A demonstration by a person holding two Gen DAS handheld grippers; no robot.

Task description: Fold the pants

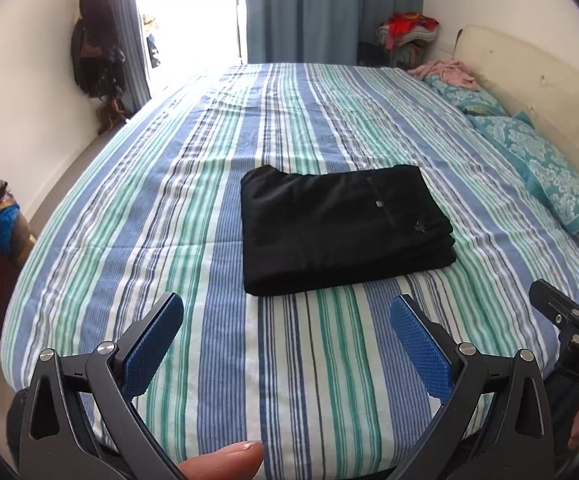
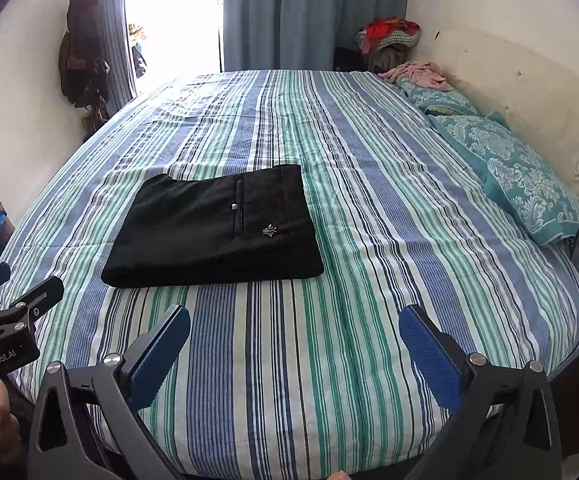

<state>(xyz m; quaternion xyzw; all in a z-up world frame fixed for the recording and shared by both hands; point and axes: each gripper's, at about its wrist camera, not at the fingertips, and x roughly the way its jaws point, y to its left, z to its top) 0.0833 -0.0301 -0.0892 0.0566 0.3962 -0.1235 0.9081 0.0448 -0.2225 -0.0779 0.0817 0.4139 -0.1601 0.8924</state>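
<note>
Black pants [image 1: 341, 228] lie folded into a flat rectangle on the striped bed [image 1: 193, 184]; they also show in the right wrist view [image 2: 213, 232], left of centre, with a small silver emblem on top. My left gripper [image 1: 287, 312] is open and empty, held above the bed's near edge, short of the pants. My right gripper [image 2: 295, 324] is open and empty, to the right of the pants and nearer than them. The right gripper shows at the right edge of the left wrist view [image 1: 569, 312], and the left gripper at the left edge of the right wrist view [image 2: 5, 308].
Teal patterned pillows [image 1: 537, 164] and a pink cloth [image 1: 447, 72] lie along the cream headboard [image 1: 529, 76] on the right. Blue curtains [image 1: 329, 8] and a bright doorway stand behind the bed. A clothes pile [image 1: 407, 32] sits in the far corner. Dark clothes [image 1: 93, 40] hang on the left wall.
</note>
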